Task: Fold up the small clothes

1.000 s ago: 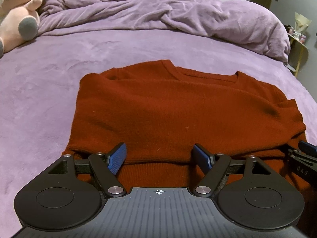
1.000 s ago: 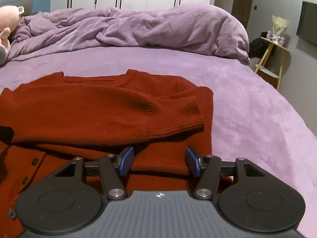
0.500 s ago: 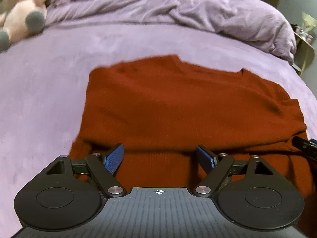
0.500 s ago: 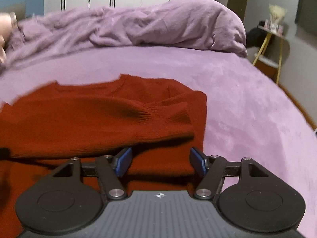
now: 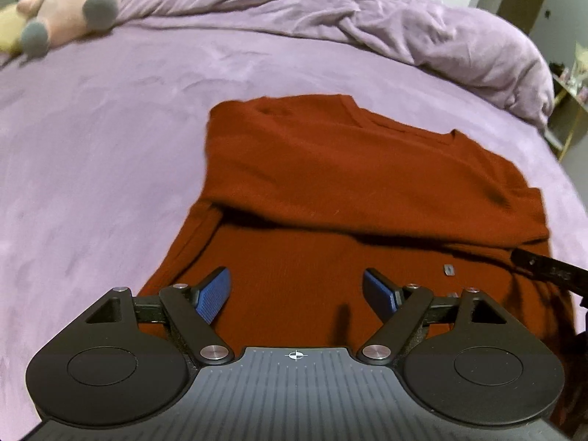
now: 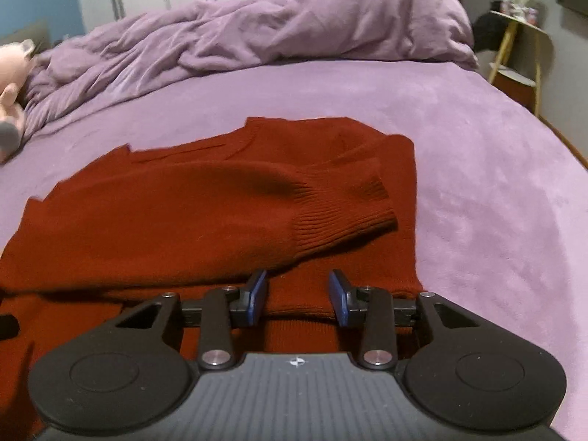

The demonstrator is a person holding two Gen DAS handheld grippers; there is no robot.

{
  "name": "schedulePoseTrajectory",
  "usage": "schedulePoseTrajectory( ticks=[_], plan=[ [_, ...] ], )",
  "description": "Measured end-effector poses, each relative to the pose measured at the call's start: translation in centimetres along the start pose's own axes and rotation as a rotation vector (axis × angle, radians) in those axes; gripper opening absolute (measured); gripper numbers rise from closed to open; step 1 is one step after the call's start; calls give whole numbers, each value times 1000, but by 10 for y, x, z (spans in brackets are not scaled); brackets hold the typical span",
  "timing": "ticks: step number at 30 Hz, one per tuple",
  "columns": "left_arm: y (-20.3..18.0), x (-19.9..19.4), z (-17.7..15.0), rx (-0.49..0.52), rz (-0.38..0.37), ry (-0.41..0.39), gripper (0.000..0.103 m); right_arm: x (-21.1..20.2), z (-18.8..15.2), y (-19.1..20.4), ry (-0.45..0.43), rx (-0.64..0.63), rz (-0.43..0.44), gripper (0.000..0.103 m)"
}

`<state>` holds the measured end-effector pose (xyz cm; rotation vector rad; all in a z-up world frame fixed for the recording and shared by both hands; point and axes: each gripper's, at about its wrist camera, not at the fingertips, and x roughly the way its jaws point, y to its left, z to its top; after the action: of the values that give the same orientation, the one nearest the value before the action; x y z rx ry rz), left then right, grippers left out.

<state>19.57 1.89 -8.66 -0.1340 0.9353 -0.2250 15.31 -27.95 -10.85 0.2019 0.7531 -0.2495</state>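
One rust-red sweater (image 5: 330, 191) lies on the purple bed (image 5: 92, 154), sleeves crossed over its chest.

Since a second ago my left gripper (image 5: 297, 296) has drawn back and up off the fold line, jaws wide with nothing between them, baring the lower body panel; my right gripper (image 6: 297, 296) has narrowed and is closing around the near hem (image 6: 301, 307), pads not yet pressing. I judge the bottom-up fold comes next.

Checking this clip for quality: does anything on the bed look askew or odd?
Mostly tidy. The rust sweater lies flat on the purple bedspread, but its folded sleeve cuff slants across the body rather than square. The duvet behind is rumpled.
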Motion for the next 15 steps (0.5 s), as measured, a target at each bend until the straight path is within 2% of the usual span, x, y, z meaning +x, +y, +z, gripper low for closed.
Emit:
schedulePoseTrajectory(
  ticks=[4, 7, 8, 12, 15],
  plan=[
    [29, -38, -23, -20, -108, 3, 83, -64, -27, -14, -48, 45, 118, 39],
    [52, -64, -53, -13, -112, 6, 82, -116, -63, -31, -27, 73, 149, 53],
    [57, -69, -61, -7, -100, 19, 80, -132, -76, -36, -9, 74, 144, 53],
    [77, -80, -91, -20, -57, 76, 75, -172, -117, -54, 28, 62, 32, 53],
    [87, -87, -102, -56, -46, 81, 72, -177, -135, -66, 96, 100, 28, 53]
  ],
)
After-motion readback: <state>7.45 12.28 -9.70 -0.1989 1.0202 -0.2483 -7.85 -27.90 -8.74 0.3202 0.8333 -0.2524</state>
